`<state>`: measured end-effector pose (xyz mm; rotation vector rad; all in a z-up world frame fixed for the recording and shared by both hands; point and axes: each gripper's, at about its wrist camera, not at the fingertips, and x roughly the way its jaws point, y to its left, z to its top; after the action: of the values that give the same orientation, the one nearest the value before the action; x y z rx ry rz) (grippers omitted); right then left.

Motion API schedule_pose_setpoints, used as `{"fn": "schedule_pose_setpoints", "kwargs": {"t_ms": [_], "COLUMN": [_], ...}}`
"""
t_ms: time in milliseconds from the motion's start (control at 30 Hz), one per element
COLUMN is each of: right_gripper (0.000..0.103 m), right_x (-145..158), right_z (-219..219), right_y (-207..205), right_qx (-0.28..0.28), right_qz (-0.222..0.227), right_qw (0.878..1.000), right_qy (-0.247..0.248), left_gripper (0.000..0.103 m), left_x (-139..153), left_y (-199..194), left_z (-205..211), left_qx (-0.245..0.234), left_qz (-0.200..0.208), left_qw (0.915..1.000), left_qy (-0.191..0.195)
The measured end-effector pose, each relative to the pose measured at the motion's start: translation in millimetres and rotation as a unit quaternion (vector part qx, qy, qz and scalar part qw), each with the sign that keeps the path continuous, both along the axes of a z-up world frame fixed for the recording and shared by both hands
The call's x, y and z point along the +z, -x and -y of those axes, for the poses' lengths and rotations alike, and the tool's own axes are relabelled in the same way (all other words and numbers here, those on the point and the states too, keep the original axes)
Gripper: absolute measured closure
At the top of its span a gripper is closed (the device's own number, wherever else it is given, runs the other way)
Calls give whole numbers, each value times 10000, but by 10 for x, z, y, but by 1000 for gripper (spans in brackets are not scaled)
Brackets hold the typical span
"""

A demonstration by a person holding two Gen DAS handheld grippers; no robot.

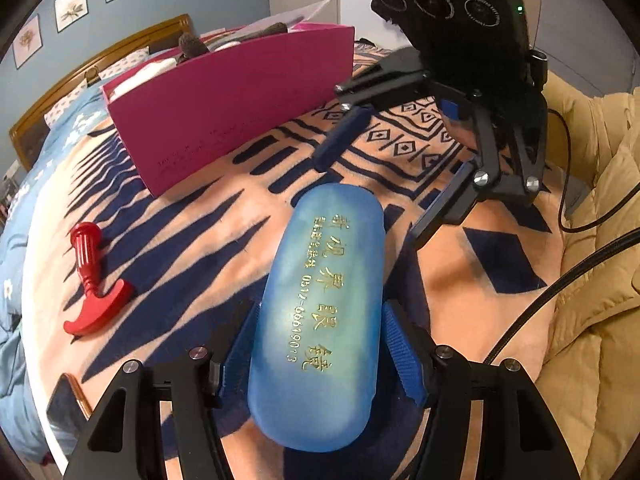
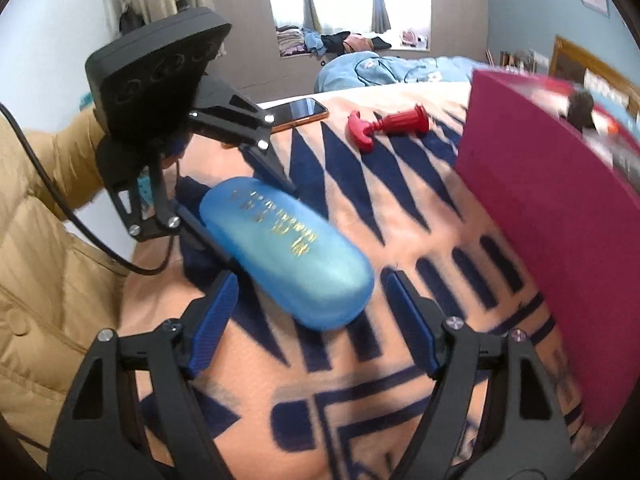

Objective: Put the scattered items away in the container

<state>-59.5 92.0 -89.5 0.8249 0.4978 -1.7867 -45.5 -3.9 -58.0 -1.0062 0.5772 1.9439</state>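
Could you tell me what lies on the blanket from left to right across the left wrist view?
Phone → red T-handled tool → pink container → blue glasses case held in the left gripper → right gripper, standing open.

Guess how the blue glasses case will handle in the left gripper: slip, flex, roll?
The blue glasses case looks like a rigid shell, so it probably won't flex. Its surface is smooth and rounded, so the left gripper pads, set near one end, may let it pivot or slip. Put down on the soft blanket, it would likely stay put.
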Motion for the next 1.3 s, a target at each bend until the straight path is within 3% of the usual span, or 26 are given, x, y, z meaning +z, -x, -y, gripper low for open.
{"fn": "schedule_pose_setpoints", "kwargs": {"t_ms": [267, 433, 733, 867, 1100, 1300], "right_gripper": [24, 27, 36, 37, 41, 41], "right_x": [-122, -143, -113, -77, -48, -68], "right_z": [300, 329, 117, -15, -159, -112], "right_y": [-44, 11, 7, -11, -59, -83], "right_qx": [569, 623, 249, 30, -310, -196], "right_qz": [-519, -374, 54, 259, 418, 260], "right_qw": [9955, 9963, 9996, 9995, 9981, 9993], "right_qy": [-549, -448, -110, 152, 331, 168], "left_gripper": [39, 38, 27, 25, 24, 27], "left_x": [-53, -78, -63, -28, -48, -68], "left_y": [-9, 23, 55, 57, 67, 60], "left_z": [35, 63, 78, 102, 148, 164], "left_qx": [36, 179, 195, 133, 222, 151], "left_qz": [119, 162, 126, 151, 255, 366], "left_qw": [9999, 9997, 9997, 9992, 9976, 9970], "left_qy": [82, 35, -96, -348, -599, -664]}}
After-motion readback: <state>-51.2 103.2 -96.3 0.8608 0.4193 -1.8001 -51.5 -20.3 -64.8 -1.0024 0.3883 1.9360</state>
